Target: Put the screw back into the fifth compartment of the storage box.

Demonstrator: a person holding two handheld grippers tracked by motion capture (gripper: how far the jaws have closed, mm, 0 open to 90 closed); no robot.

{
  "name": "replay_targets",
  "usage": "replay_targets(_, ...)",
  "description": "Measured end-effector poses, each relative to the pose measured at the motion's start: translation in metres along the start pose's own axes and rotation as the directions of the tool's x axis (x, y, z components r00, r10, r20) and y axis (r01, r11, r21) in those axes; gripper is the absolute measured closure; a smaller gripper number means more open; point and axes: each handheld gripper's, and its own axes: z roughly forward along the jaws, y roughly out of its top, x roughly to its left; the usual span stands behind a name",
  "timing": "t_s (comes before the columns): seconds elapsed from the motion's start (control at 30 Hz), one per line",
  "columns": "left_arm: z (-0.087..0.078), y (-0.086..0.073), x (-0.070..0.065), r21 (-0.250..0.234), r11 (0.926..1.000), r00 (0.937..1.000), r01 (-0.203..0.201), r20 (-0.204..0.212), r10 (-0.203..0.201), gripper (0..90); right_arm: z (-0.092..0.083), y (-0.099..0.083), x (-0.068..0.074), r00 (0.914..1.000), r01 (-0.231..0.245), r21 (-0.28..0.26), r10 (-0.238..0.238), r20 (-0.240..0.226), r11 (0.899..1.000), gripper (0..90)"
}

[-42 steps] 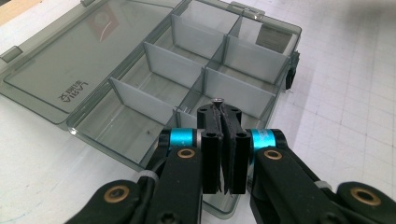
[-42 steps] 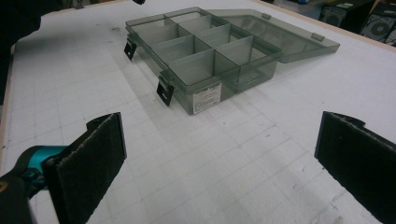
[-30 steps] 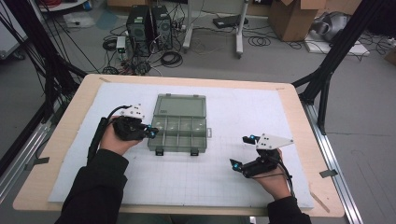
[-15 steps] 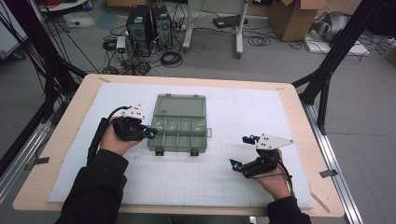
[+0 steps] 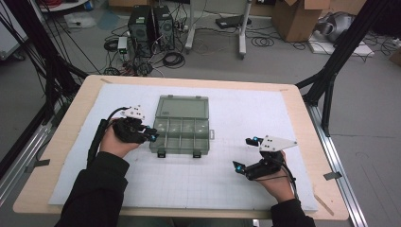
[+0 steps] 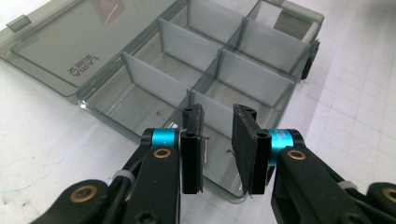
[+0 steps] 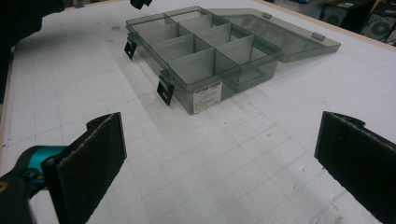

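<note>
Even, diffuse overhead light fills the room, leaving the white gridded foam mat [image 5: 189,179] bright with only faint shadows. The translucent grey plastic compartment box [image 6: 187,70] catches soft glare on its open lid. The black foam-padded jaws in both gripper views sit close and slightly soft. The high view looks coarse and grainy.

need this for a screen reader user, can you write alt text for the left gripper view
The left tongs, jaws a little apart with nothing between them, hover over the near corner of an open grey compartment box with empty divided cells. Its lid lies flat behind, on a white gridded mat.
</note>
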Motion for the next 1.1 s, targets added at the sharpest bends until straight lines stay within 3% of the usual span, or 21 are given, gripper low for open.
replay_targets(0.33, -0.01, 0.003, -0.007, -0.039, 0.9992, 0.9998, -0.01, 0.017, 0.01, 62.5, 0.0, 0.0, 0.0, 1.0, 0.005, -0.004, -0.005, 0.001, 1.0, 0.9)
replay_targets(0.47, -0.016, -0.001, -0.015, -0.102, 0.9947, 0.9997, -0.012, 0.02, 0.014, 53.4, -0.001, 0.0, 0.0, 1.0, 0.006, -0.007, -0.006, 0.003, 1.0, 0.9)
replay_targets(0.63, -0.021, -0.009, -0.019, -0.146, 0.9892, 0.9993, -0.013, 0.031, 0.018, 50.2, -0.001, 0.001, 0.0, 1.0, 0.007, -0.009, -0.007, 0.004, 1.0, 0.9)
replay_targets(0.9, -0.024, -0.018, -0.029, -0.222, 0.9751, 0.9988, -0.01, 0.043, 0.021, 40.4, -0.002, 0.0, 0.0, 1.0, 0.004, -0.009, -0.004, 0.002, 1.0, 0.9)
replay_targets(1.1, -0.031, -0.028, -0.033, -0.296, 0.955, 0.9971, -0.002, 0.072, 0.025, 31.2, -0.002, 0.001, -0.001, 1.0, 0.005, -0.016, -0.005, 0.003, 1.0, 0.9)
